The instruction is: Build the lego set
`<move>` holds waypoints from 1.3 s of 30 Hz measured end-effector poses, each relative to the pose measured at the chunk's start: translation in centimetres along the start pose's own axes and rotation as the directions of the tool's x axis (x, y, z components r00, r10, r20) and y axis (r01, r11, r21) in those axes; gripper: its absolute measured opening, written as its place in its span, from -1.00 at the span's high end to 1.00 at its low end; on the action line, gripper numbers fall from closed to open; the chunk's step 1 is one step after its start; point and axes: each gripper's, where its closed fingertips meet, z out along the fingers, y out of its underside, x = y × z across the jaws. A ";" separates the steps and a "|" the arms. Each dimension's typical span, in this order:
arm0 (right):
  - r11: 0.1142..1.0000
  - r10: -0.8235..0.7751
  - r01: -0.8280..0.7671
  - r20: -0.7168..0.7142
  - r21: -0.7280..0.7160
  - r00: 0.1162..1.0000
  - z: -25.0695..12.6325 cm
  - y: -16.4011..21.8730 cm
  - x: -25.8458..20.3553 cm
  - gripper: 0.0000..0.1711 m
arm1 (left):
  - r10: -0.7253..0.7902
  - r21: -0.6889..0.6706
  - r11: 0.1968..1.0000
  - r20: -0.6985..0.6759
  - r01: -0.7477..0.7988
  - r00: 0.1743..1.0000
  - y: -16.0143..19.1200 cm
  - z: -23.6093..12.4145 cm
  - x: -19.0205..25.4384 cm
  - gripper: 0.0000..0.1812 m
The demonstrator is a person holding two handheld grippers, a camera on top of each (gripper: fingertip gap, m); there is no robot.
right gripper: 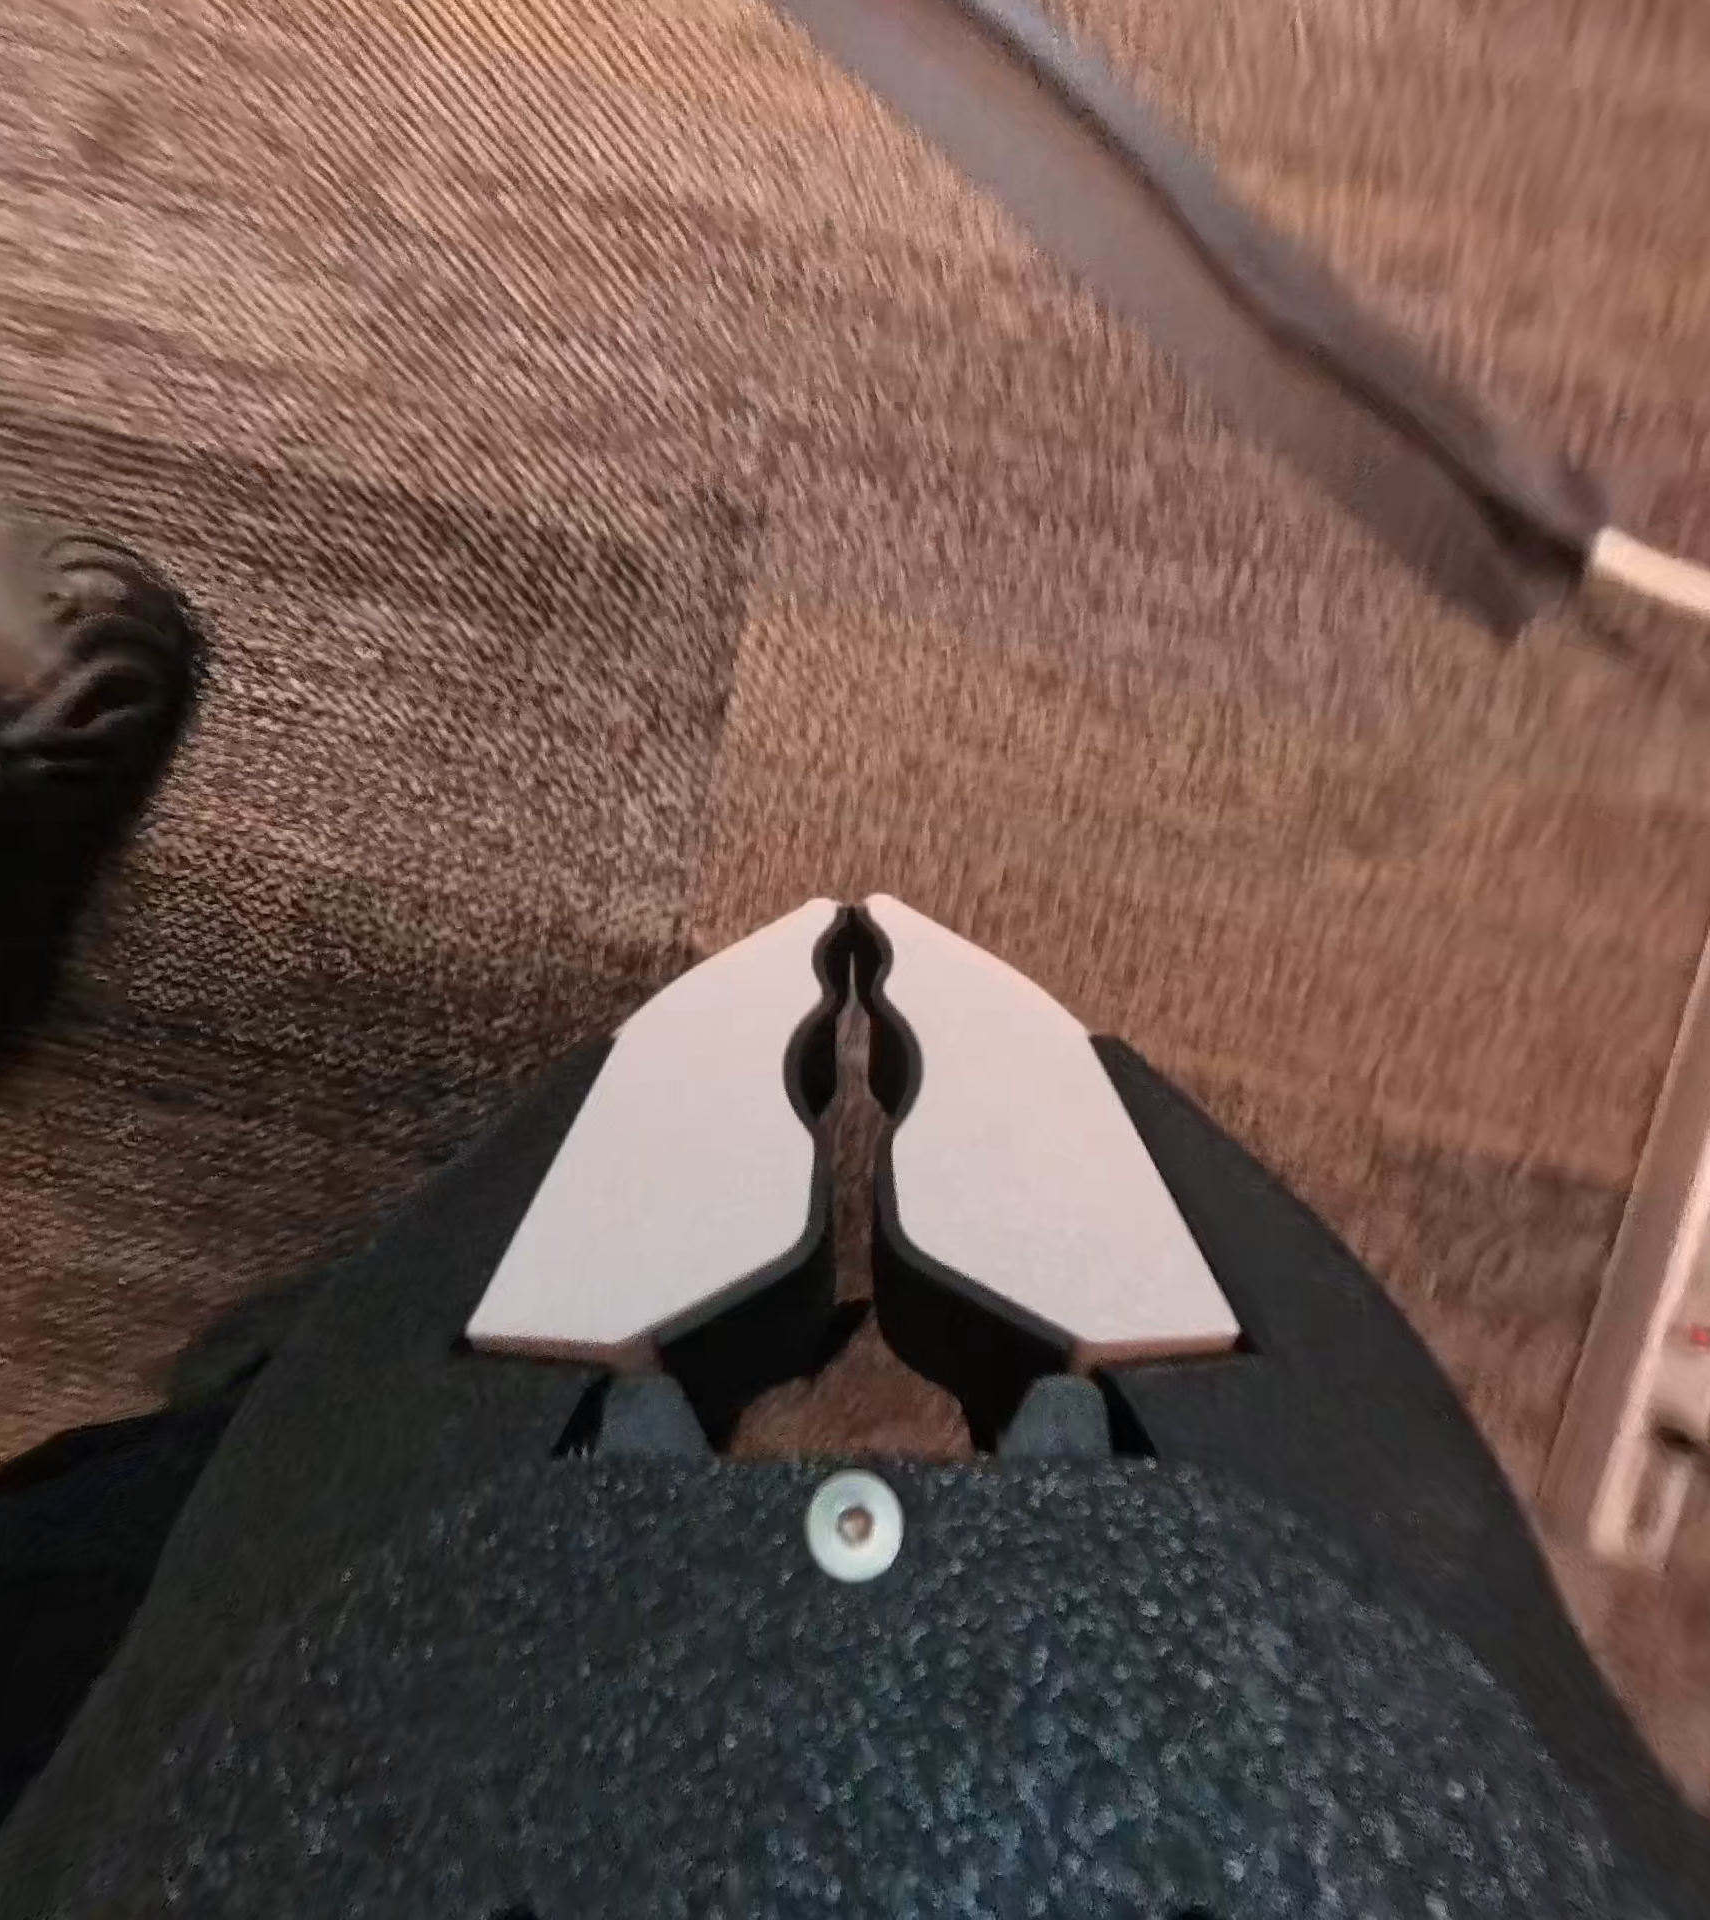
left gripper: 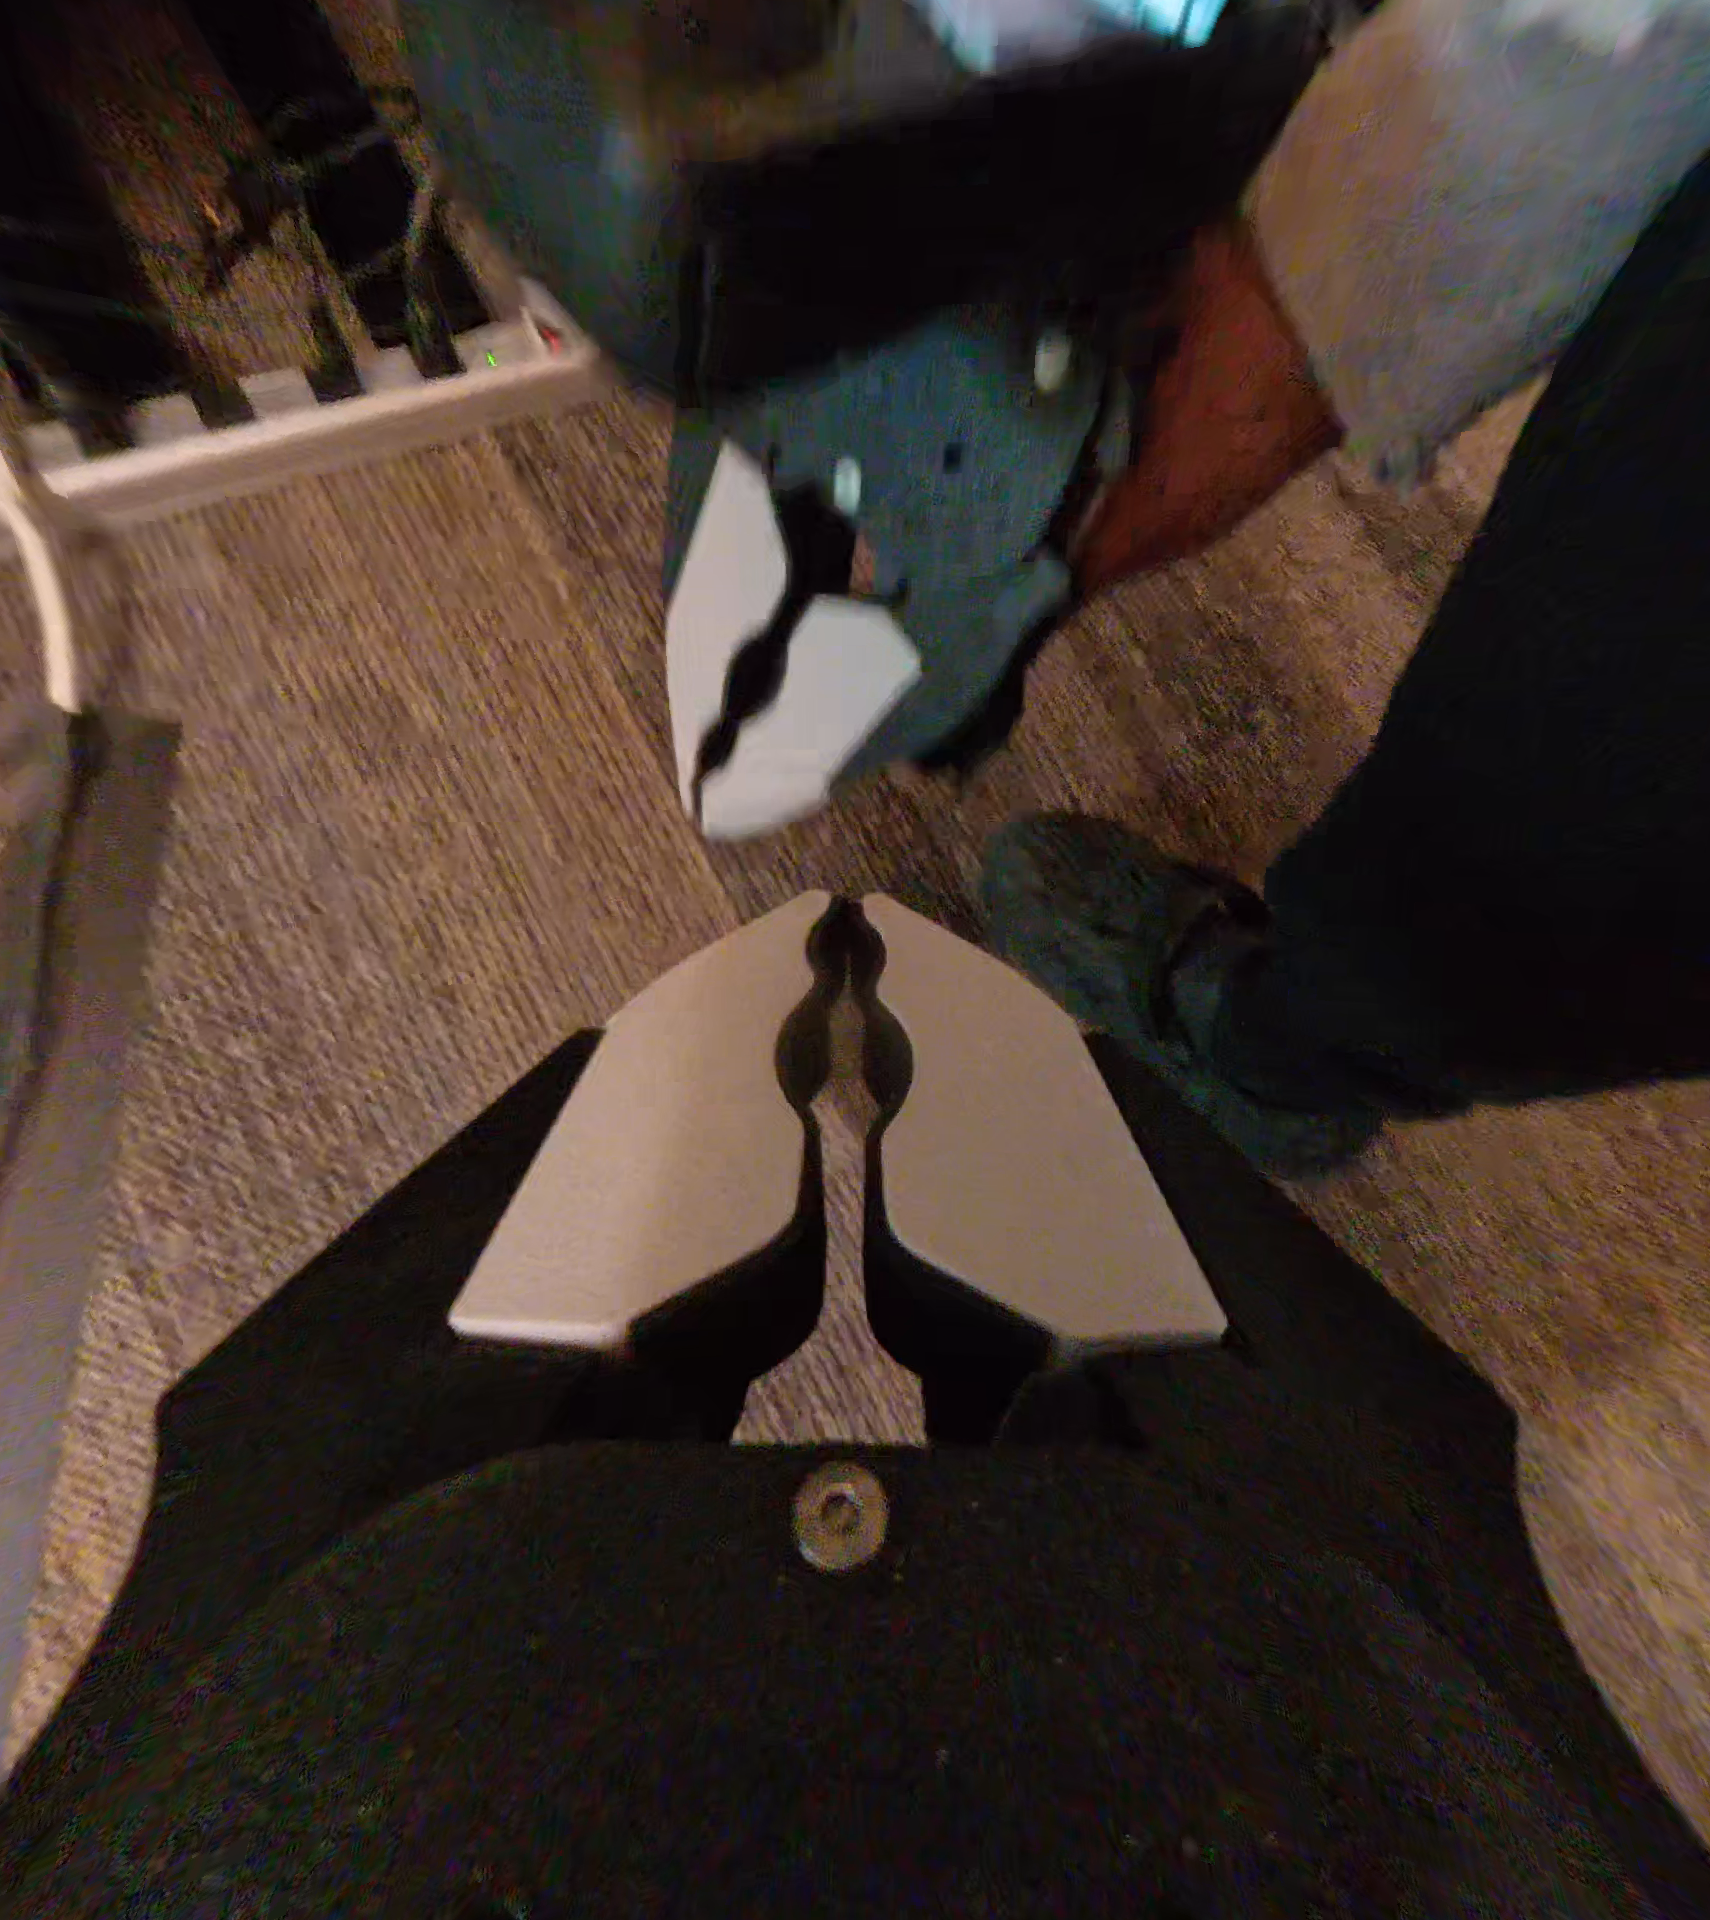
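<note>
Lego pieces absent from both views: your left gripper (left gripper: 843, 914) and right gripper (right gripper: 853, 912), each pinched empty, face only carpet (right gripper: 934, 520), so bearing is undeterminable.

carpet (left gripper: 363, 883) underfoot | power strip (left gripper: 259, 426) far left on carpet, plugs in it | left gripper (left gripper: 843, 909) near centre, above carpet | right gripper (left gripper: 716, 779) just beyond it, tips nearly meeting | person's socked foot (left gripper: 1121, 935) right, on carpet

Ribbed beige-brown woven carpet (right gripper: 830, 468); white-faced, black-bodied left gripper (left gripper: 846, 914) and right gripper (right gripper: 856, 914); white power strip (left gripper: 311, 416); possibly a dark grey sock (left gripper: 1142, 956).
</note>
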 end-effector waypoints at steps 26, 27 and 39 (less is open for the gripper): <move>0.865 -0.110 0.113 -0.035 0.489 0.993 9.4 -8.2 19.7 1.00 | -0.078 0.100 0.994 0.382 0.043 0.921 6.9 -2.8 -10.6 1.00; 0.873 -0.111 0.114 -0.034 0.474 0.993 9.3 -7.5 19.3 1.00 | -0.099 0.108 0.992 0.362 0.064 0.927 7.4 -2.6 -10.3 1.00; 0.924 -0.103 0.097 -0.002 0.369 0.995 9.5 -0.3 16.3 1.00 | -0.142 0.117 0.988 0.398 0.103 0.906 15.5 -1.7 -17.0 1.00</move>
